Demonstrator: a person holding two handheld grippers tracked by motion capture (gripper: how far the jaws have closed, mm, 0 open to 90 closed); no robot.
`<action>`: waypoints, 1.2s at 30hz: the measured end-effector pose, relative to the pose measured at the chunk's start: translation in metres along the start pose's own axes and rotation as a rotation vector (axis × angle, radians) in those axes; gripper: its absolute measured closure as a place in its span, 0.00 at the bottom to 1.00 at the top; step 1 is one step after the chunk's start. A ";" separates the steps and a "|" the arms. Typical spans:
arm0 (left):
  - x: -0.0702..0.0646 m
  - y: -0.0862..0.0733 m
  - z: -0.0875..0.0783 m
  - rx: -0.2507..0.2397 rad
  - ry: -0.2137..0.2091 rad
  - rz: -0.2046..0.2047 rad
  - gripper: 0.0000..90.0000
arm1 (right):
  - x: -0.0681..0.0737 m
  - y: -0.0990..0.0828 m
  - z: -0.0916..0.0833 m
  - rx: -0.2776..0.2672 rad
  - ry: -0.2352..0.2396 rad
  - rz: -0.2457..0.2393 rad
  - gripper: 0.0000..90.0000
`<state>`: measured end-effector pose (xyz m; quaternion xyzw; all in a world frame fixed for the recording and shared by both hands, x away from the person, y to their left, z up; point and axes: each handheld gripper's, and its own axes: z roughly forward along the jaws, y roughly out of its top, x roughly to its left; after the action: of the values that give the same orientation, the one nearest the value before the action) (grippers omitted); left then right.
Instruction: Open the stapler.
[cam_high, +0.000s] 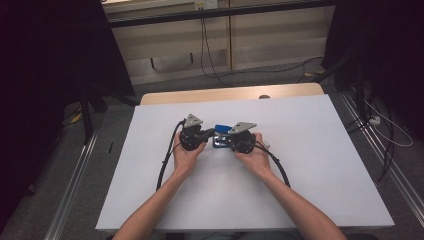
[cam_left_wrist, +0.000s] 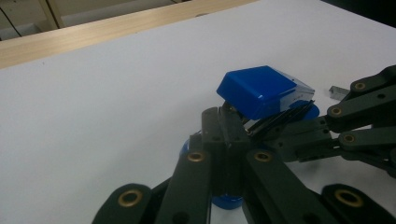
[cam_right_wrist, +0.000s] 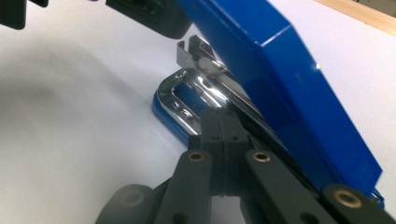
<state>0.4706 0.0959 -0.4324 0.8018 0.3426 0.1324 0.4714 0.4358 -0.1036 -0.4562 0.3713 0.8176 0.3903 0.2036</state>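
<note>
A blue stapler (cam_high: 220, 135) lies mid-table between my two grippers, its blue top cover (cam_left_wrist: 259, 88) swung up and open. My left gripper (cam_left_wrist: 226, 126) is shut on the stapler near its hinge end, and the blue base (cam_left_wrist: 226, 201) shows below the jaws. My right gripper (cam_right_wrist: 223, 126) comes in from the other side and is shut on the stapler's metal staple channel, beside the chrome plate (cam_right_wrist: 180, 95) of the base. The raised cover (cam_right_wrist: 289, 79) slants along the right of that view. From above, the left gripper (cam_high: 210, 134) and right gripper (cam_high: 226, 141) nearly meet.
A small strip of staples (cam_left_wrist: 337, 91) lies on the white tabletop (cam_high: 300, 165) just past the stapler. A wooden edge (cam_high: 230, 93) runs along the table's far side. Cables trail over the floor (cam_high: 385, 125) at the right.
</note>
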 end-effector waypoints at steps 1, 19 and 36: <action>0.000 0.001 0.000 -0.004 -0.002 0.001 1.00 | 0.001 0.000 0.000 0.001 -0.004 -0.014 1.00; -0.002 0.004 -0.001 -0.018 0.005 0.008 1.00 | 0.006 0.002 -0.003 -0.081 -0.028 0.022 1.00; -0.001 0.005 0.000 -0.022 -0.003 0.004 1.00 | 0.012 0.006 0.003 -0.162 -0.082 0.028 1.00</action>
<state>0.4722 0.0941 -0.4282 0.7974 0.3391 0.1359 0.4803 0.4325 -0.0907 -0.4537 0.3805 0.7689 0.4425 0.2611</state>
